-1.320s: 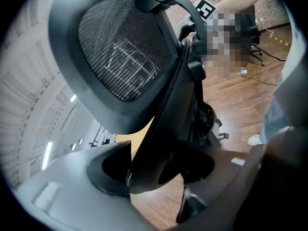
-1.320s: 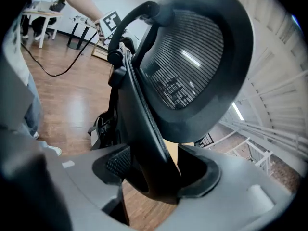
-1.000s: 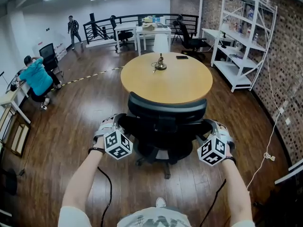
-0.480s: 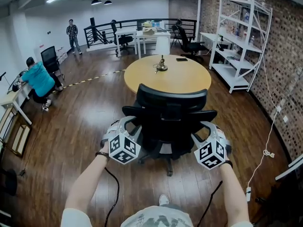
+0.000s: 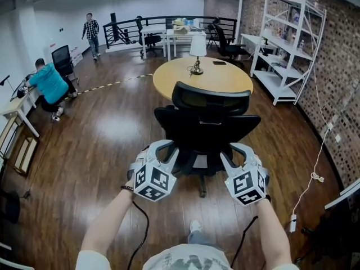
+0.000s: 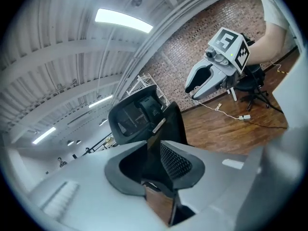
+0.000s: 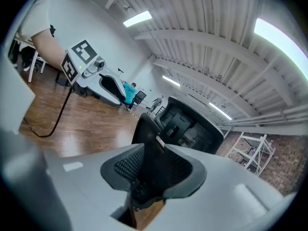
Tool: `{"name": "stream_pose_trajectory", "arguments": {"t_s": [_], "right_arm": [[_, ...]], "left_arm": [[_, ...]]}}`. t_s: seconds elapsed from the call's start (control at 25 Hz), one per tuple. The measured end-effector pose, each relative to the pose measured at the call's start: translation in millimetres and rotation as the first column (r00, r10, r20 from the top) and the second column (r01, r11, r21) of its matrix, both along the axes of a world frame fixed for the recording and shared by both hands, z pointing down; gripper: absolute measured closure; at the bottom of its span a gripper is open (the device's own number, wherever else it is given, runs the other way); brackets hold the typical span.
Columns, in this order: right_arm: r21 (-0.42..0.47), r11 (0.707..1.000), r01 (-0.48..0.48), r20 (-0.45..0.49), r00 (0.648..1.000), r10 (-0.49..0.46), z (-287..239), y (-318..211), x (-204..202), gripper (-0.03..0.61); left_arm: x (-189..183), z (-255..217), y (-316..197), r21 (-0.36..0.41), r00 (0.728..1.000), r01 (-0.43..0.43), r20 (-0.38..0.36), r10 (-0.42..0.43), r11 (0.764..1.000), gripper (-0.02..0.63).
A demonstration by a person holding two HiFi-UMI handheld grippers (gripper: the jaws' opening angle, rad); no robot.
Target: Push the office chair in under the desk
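The black office chair [image 5: 208, 122] stands on the wood floor with its back toward me, a short way in front of the round wooden table [image 5: 202, 77]. My left gripper [image 5: 164, 151] is at the chair's left armrest and my right gripper [image 5: 235, 151] at its right armrest. In the left gripper view the black armrest fills the gap of the left gripper [image 6: 156, 162], whose jaws are closing on it. The right gripper [image 7: 154, 170] likewise has the other armrest between its closing jaws. The chair's backrest [image 7: 192, 124] rises beyond.
A lamp [image 5: 197, 49] and a dark phone [image 5: 219, 63] sit on the table. White shelving [image 5: 287, 44] lines the brick wall on the right, and a cable with a power strip [image 5: 292, 221] lies on the floor. A seated person [image 5: 49, 83] is at the left.
The chair and both grippers have come back toward me, away from the table edge it was tucked against. Both pairs of jaws have narrowed around the armrests.
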State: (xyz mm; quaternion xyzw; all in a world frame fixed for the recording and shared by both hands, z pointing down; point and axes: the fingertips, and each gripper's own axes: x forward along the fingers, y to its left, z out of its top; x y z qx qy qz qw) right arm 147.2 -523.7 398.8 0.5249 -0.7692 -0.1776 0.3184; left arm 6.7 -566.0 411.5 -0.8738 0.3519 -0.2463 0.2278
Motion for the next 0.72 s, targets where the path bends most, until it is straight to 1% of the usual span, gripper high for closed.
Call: {"name": "stream_pose_trajectory", "arguments": {"t_s": [0.16, 0.28, 0.4, 0.48, 0.6, 0.64, 0.72], "right_arm": [[0.024, 1.0, 0.003, 0.066, 0.998, -0.004, -11.0, 32.9, -21.7, 0.505], [0.041, 0.999, -0.009, 0.161, 0.987, 0.003, -17.1, 55.9, -33.9, 0.541], [0.048, 0.999, -0.011, 0.258, 0.966, -0.002, -22.7, 76.1, -45.4, 0.569], [0.057, 0.998, -0.009, 0.3, 0.954, -0.009, -28.2, 87.8, -51.4, 0.578], [0.08, 0.997, -0.002, 0.365, 0.931, -0.027, -36.8, 104.3, -56.5, 0.578], [0.088, 0.996, 0.003, 0.398, 0.917, -0.038, -39.7, 109.9, -58.1, 0.578], [0.087, 0.996, 0.02, 0.481, 0.875, -0.059, -43.2, 122.1, -62.5, 0.578]], "left_arm": [[-7.6, -4.8, 35.8, -0.013, 0.998, -0.015, -0.054, 0.015, 1.0, 0.526], [-8.7, -12.4, 60.1, -0.006, 0.994, -0.031, -0.1, 0.03, 1.0, 0.549], [-8.3, -21.4, 80.8, -0.013, 0.985, -0.037, -0.172, 0.034, 0.999, 0.573], [-6.6, -27.0, 92.4, -0.038, 0.971, -0.042, -0.237, 0.032, 0.998, 0.593], [-0.3, -33.3, 109.3, -0.087, 0.941, -0.067, -0.338, 0.034, 0.994, 0.597], [2.0, -35.4, 115.5, -0.103, 0.93, -0.077, -0.365, 0.035, 0.992, 0.597], [6.2, -39.2, 129.4, -0.135, 0.909, -0.095, -0.416, 0.031, 0.986, 0.597]]}}
